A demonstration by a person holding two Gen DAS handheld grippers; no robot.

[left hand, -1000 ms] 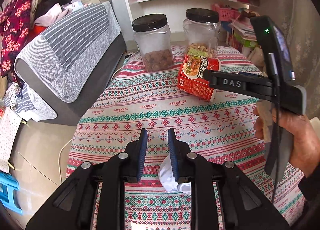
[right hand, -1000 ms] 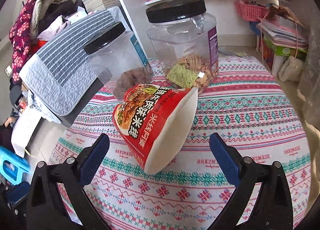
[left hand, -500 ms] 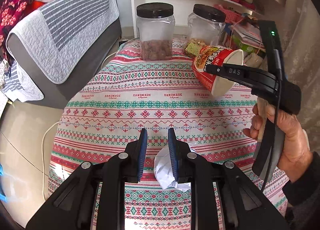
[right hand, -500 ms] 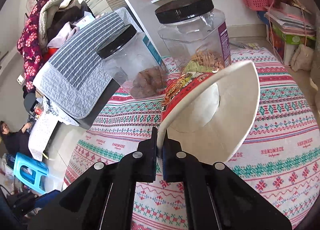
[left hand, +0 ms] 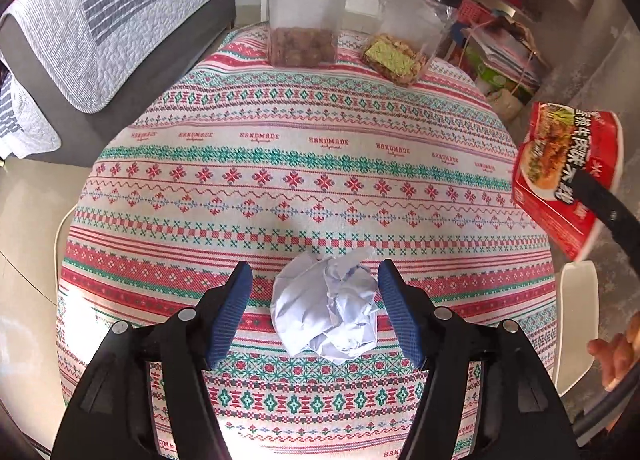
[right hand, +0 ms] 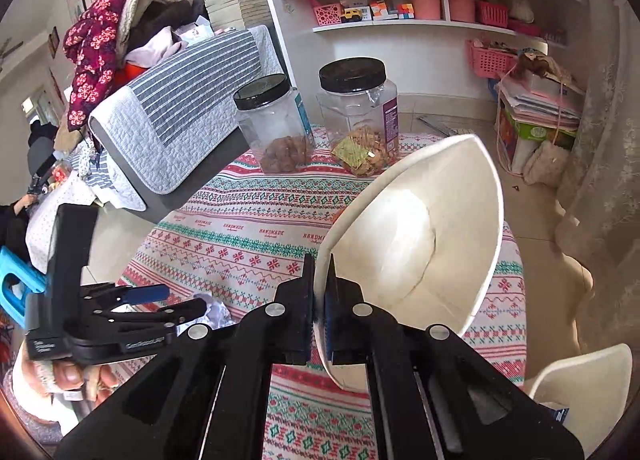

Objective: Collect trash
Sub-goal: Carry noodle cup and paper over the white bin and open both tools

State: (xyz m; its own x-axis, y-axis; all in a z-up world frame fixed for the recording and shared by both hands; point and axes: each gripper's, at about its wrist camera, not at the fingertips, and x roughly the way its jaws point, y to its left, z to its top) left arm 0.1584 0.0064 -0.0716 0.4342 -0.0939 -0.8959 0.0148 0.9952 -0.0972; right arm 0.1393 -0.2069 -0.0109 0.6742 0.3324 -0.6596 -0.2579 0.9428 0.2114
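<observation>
Jaws pinch noodle cup (right hand: 420, 236), tablecloth (left hand: 320, 141) reads "HANDMADE"

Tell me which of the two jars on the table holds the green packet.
The right jar, leaning toward the shelves; a green packet lies among its snacks. The upright left jar holds only brown pieces.

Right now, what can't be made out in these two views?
- Trash bin: in neither view, so the drop-off spot is unknown.
- Noodle cup: print hidden in the right view, which looks into it; cut off by the edge in the left.
- Paper ball: in the right view, mostly behind the left gripper.
- Jar label: too small.
</observation>
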